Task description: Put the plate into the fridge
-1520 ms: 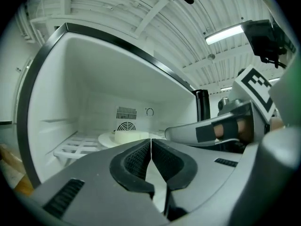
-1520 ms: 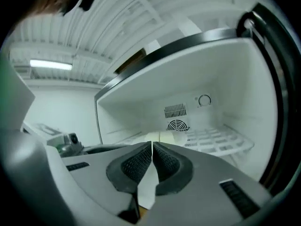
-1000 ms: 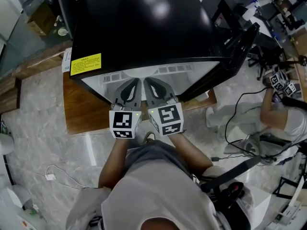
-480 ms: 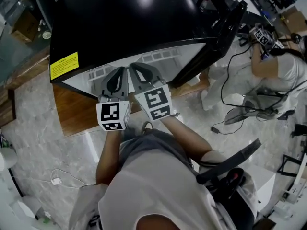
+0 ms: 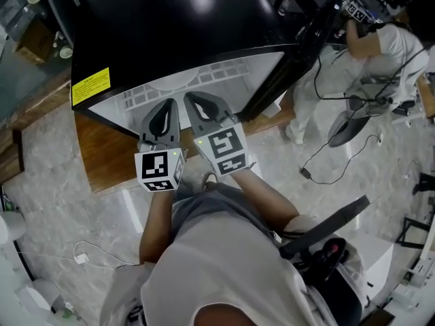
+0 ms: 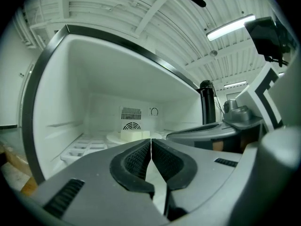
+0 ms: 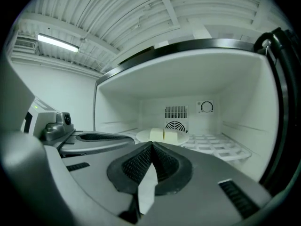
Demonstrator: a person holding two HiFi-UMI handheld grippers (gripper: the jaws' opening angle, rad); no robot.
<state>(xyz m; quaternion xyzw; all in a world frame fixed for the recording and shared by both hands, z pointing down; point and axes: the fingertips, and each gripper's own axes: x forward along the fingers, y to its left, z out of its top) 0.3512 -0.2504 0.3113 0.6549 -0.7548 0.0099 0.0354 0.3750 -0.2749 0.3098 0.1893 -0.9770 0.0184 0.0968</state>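
Observation:
A white plate (image 7: 162,136) with two pale blocks on it rests on the wire shelf deep inside the open black fridge (image 5: 183,32); the left gripper view also shows the plate (image 6: 133,135) at the back. Both grippers hover side by side just outside the fridge's mouth, pointing in. The left gripper (image 5: 171,107) is shut with nothing between its pads, seen close in its own view (image 6: 151,142). My right gripper (image 5: 192,104) is shut and empty too, as its own view (image 7: 151,147) shows. The plate is hidden from the head view.
The fridge door (image 5: 292,53) stands open to the right. The fridge sits on a wooden platform (image 5: 102,158) over a marble floor. Another person (image 5: 353,53) works at the right among cables (image 5: 319,168). A chair (image 5: 326,229) is just behind on the right.
Both grippers have drawn back slightly from the fridge opening and stay together. The head view has shifted, and the person at the right has moved up the frame.

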